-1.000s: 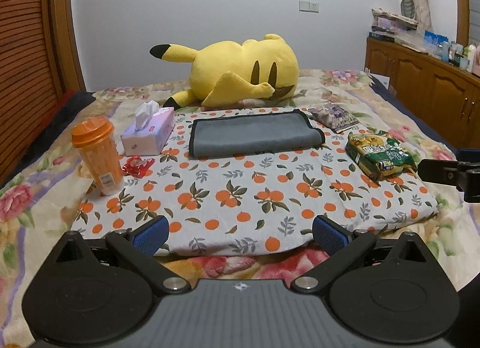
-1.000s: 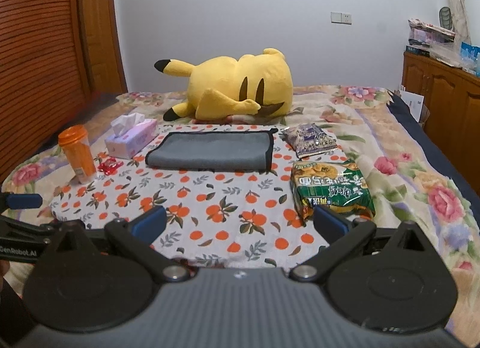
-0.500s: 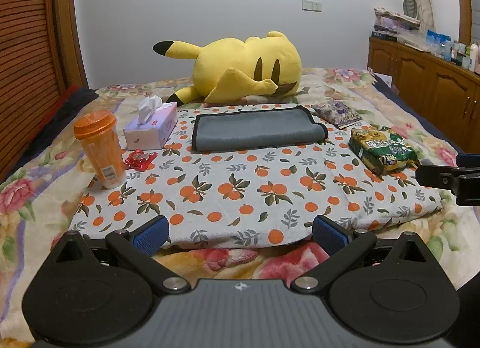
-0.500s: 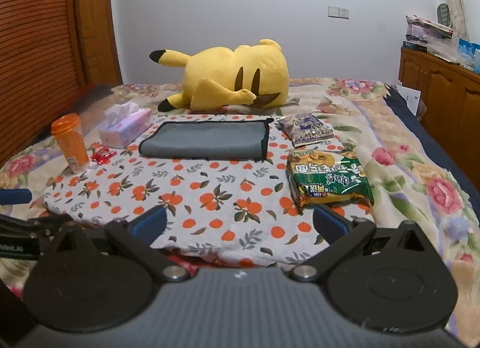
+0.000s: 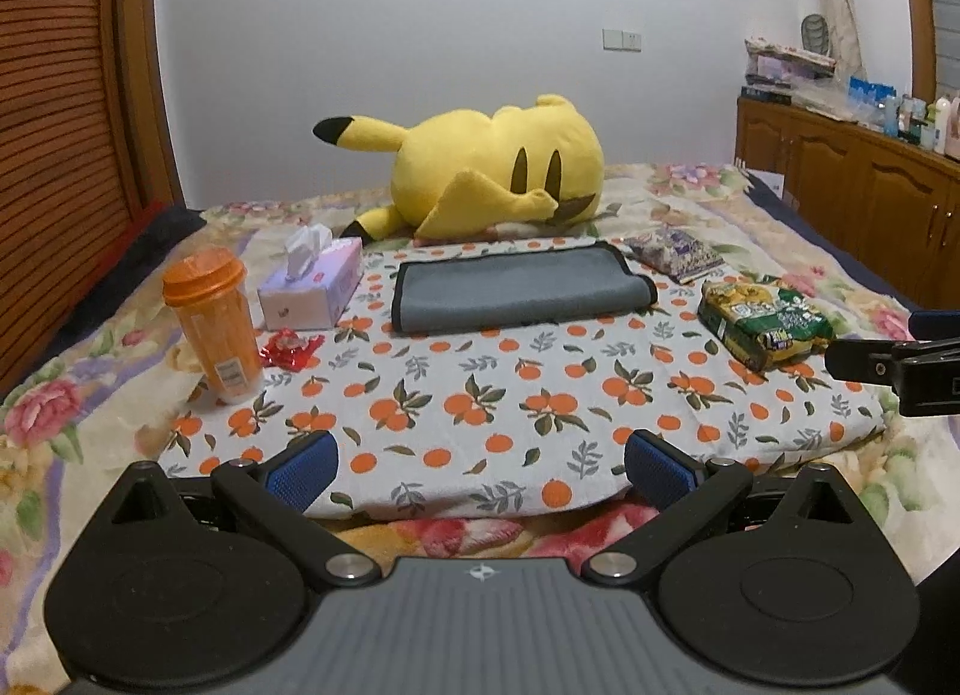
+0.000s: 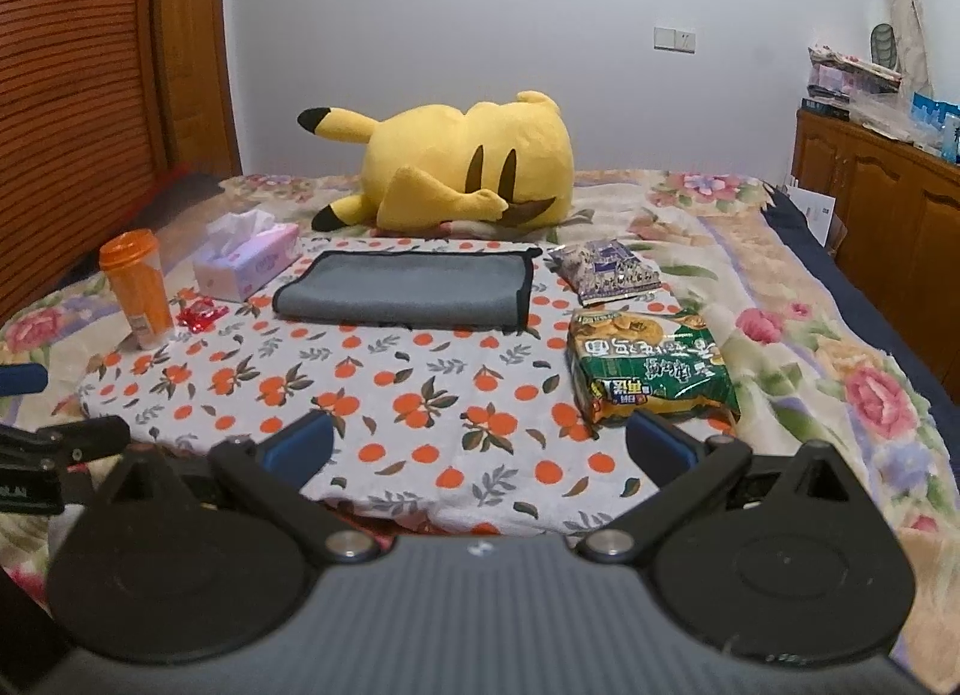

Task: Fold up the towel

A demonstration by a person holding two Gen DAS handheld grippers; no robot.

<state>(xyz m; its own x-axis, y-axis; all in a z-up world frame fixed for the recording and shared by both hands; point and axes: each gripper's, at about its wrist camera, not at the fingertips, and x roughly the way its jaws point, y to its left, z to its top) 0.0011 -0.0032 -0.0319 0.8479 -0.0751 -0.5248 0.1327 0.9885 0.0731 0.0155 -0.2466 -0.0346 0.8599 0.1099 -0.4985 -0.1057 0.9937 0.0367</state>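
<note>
Nearest the cameras, the left gripper (image 5: 480,470) and the right gripper (image 6: 480,449) both hang with their jaws spread wide and nothing between the blue pads (image 5: 303,470), above the near edge of an orange-print cloth (image 5: 480,413) spread on a floral bed (image 6: 840,347). Each gripper shows at the edge of the other's view, the two side by side and apart. On the cloth's left stands an orange bottle (image 5: 210,329), upright, with a red wrapper (image 5: 291,348) just beside it and a tissue box (image 5: 312,290) a little farther back. On the right lies a green snack bag (image 6: 651,374), and beyond it a purple packet (image 6: 606,272). The towel (image 5: 519,290), grey with a dark border, lies folded flat on the far half of the cloth, between the tissue box and the purple packet, well apart from both grippers. Behind it a yellow plush (image 5: 480,173) lies on its side on the bed. At the far right stands a wooden cabinet (image 5: 852,203) with clutter on top; a wood headboard (image 6: 78,95) fills the left.
</note>
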